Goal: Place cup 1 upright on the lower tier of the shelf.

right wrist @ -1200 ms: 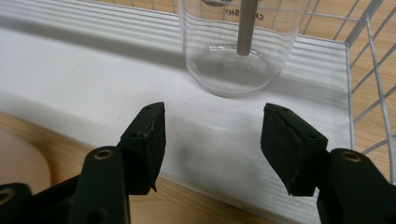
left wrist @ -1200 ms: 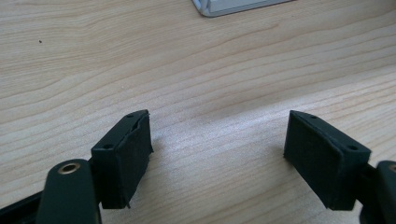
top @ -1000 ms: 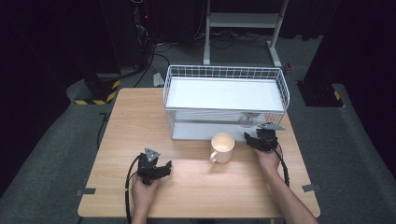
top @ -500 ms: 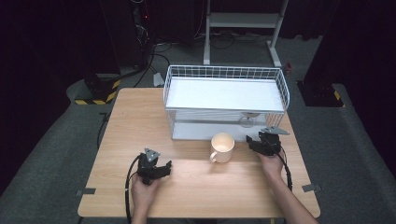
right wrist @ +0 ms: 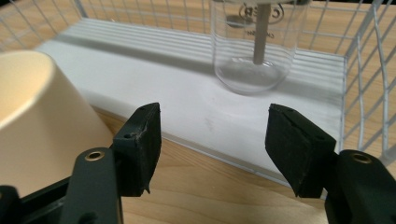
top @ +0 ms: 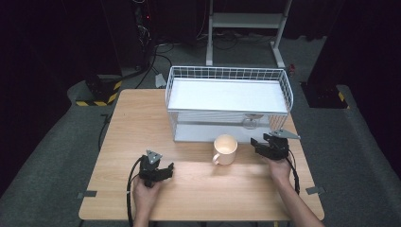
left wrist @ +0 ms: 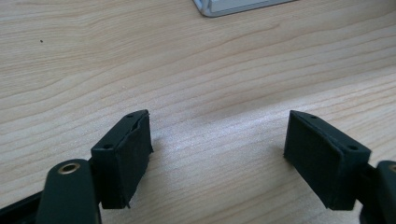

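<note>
My right gripper (top: 259,142) hovers just off the worktop (top: 142,123) beside the cream mug (top: 225,149), jaws wide and holding nothing. In the right gripper view the jaws look toward the clear glass (right wrist: 256,44) that stands upright on the lower shelf of the white wire rack (top: 227,97), near the rack's right end; the mug (right wrist: 44,126) sits close at their left. My left gripper (top: 163,171) rests low over bare wood at the near left, jaws also wide and empty, well apart from both vessels.

Risks, as I judge them: a forward reach could clip the rack's front wire or the shelf edge; the left jaw could nudge the mug; the glass, smooth and thin-walled, could slip or tip if pinched off-centre.

The glass is transparent and cylindrical with a thick base and faint printing near its top. It appears empty.
</note>
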A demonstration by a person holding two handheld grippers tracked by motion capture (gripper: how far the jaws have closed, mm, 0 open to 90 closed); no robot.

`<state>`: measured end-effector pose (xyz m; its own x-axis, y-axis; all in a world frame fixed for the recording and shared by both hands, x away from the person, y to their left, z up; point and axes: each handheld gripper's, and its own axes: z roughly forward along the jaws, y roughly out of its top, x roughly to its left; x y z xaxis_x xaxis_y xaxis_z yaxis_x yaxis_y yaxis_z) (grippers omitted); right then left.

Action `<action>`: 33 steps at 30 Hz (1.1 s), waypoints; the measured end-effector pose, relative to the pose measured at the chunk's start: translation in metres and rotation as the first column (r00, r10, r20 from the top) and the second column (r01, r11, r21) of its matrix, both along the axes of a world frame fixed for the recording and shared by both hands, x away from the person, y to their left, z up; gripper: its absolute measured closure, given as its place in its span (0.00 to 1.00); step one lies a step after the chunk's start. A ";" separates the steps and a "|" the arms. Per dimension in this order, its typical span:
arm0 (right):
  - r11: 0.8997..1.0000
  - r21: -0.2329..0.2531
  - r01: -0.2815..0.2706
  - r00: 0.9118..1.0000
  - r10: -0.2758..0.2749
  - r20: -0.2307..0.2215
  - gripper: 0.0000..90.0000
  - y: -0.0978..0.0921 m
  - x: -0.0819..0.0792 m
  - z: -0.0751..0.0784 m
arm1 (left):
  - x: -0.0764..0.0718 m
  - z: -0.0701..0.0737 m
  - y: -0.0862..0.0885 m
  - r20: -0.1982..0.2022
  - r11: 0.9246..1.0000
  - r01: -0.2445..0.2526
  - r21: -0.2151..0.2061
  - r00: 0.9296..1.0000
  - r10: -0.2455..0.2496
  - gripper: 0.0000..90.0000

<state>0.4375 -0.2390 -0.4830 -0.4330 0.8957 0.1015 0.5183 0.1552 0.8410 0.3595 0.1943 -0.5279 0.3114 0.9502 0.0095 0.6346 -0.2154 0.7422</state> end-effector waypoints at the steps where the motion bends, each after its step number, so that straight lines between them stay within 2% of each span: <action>1: 1.000 0.011 -0.008 1.000 0.008 0.004 0.40 -0.001 -0.001 0.001 | 0.000 0.000 0.000 0.000 1.000 0.000 0.000 1.000 0.000 0.26; 6: 0.999 0.047 -0.018 1.000 0.017 0.004 0.38 -0.004 -0.006 0.005 | 0.000 0.000 0.000 0.001 1.000 -0.003 -0.001 1.000 0.003 0.26; 12: 0.999 0.032 -0.017 1.000 0.017 0.009 0.38 -0.008 -0.012 0.006 | 0.000 0.000 0.000 0.000 1.000 -0.002 0.000 1.000 0.002 0.26; 21: 0.999 0.035 -0.016 1.000 0.016 0.014 0.38 -0.015 -0.021 0.005 | 0.000 0.000 0.000 0.001 1.000 -0.003 0.000 1.000 0.003 0.26; 27: 1.000 0.012 -0.026 1.000 0.026 0.008 0.38 -0.017 -0.026 0.005 | 0.000 0.000 0.000 0.000 1.000 -0.003 0.000 1.000 0.003 0.26; 33: 0.999 0.025 -0.023 1.000 0.023 0.001 0.38 -0.021 -0.033 0.003 | 0.000 0.000 0.000 0.000 1.000 -0.003 0.000 1.000 0.003 0.26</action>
